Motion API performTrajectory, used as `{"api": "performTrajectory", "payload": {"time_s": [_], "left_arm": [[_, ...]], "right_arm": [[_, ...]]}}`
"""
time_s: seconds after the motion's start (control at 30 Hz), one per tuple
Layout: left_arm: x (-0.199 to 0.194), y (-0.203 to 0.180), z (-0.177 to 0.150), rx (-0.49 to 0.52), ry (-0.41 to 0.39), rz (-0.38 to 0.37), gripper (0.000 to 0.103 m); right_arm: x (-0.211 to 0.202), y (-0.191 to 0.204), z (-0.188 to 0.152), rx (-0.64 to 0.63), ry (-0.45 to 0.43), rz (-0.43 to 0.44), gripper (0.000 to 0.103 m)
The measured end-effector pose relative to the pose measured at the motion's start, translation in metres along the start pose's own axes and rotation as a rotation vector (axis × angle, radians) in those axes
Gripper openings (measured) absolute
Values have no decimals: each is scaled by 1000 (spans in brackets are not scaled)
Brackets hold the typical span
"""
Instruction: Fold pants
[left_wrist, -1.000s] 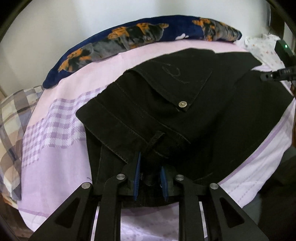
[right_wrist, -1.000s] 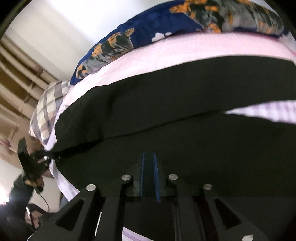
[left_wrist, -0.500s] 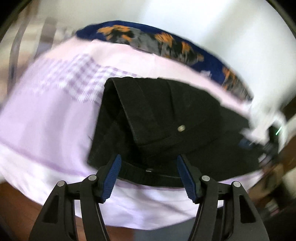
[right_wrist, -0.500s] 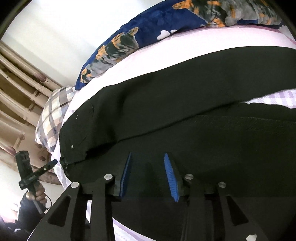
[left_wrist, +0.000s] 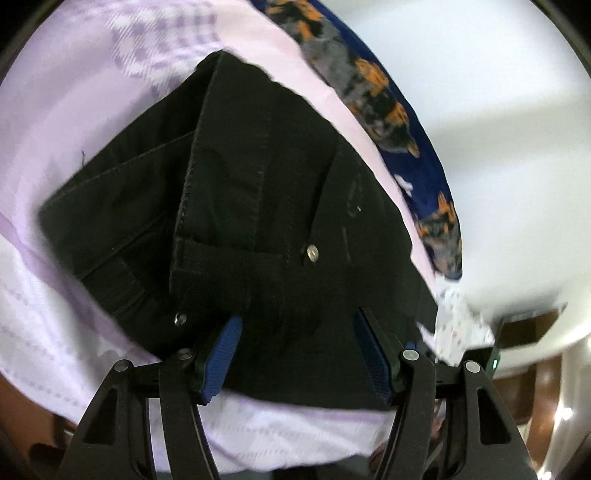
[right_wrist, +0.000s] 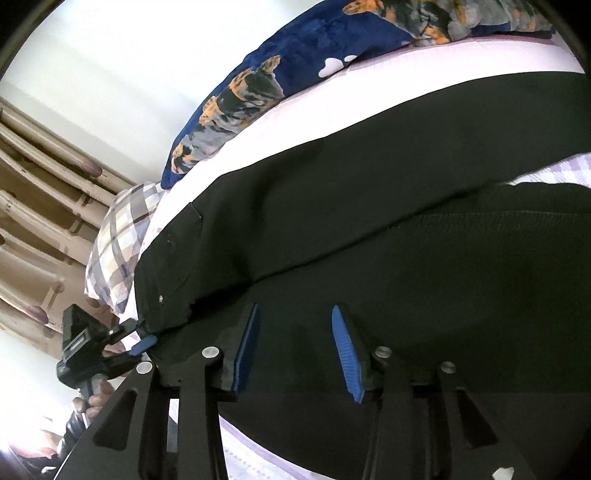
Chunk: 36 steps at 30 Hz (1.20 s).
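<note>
Black pants (left_wrist: 258, 206) on bed (left_wrist: 55, 314), folded lengthwise, long axis running left-right. Left tongs (left_wrist: 295, 354) spread wide, empty, over waist end near rivet. Right tongs (right_wrist: 295, 350) also spread, empty, over leg. Both directly above cloth. No readable label or writing.

L tongs (left_wrist: 297, 350) spread wide over black pants (left_wrist: 258, 206), w/ nothing gripped.
</note>
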<state>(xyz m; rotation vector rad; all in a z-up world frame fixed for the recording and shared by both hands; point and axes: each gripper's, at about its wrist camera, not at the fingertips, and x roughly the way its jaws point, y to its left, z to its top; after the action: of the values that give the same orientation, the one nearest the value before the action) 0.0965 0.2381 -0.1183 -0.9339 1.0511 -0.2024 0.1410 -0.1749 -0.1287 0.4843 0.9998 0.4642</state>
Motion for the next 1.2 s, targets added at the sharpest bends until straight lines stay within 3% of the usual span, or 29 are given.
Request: {"api": "performTrajectory", "payload": {"time_s": [0.1, 0.17, 0.23, 0.43, 0.5, 0.6, 0.73, 0.93, 1.03, 1.1, 1.2], "left_arm": [[4, 5, 2, -48, -41, -18, 62], [4, 8, 3, -65, -74, -14, 55], [5, 9, 5, -60, -87, 20, 21], [-25, -17, 15, -37, -179, 2, 14], [-40, -38, 21, 0, -218, -30, 14], [-57, -63, 34, 38, -255, -64, 14], [-62, -76, 49, 53, -255, -57, 14], [-64, -70, 56, 39, -240, -34, 14], [-65, -65, 53, 30, -228, -13, 14], [-65, -63, 53, 30, -223, 4, 14], [-64, -62, 53, 40, -215, 27, 14]], "right_arm": [[1, -2, 0, 14, -5, 13, 40], [3, -2, 0, 19, -1, 21, 41], [6, -1, -1, 24, 2, 30, 41], [21, -1, -7, 76, 15, 101, 46], [25, 0, -8, 106, 14, 145, 57], [31, 0, -6, 157, 1, 214, 63], [32, -13, 7, 264, -53, 283, 67], [18, -59, 36, 404, -175, 265, 66], [3, -88, 51, 459, -245, 245, 60], [-8, -106, 61, 488, -280, 242, 43], [-23, -124, 75, 477, -316, 165, 29]]}}
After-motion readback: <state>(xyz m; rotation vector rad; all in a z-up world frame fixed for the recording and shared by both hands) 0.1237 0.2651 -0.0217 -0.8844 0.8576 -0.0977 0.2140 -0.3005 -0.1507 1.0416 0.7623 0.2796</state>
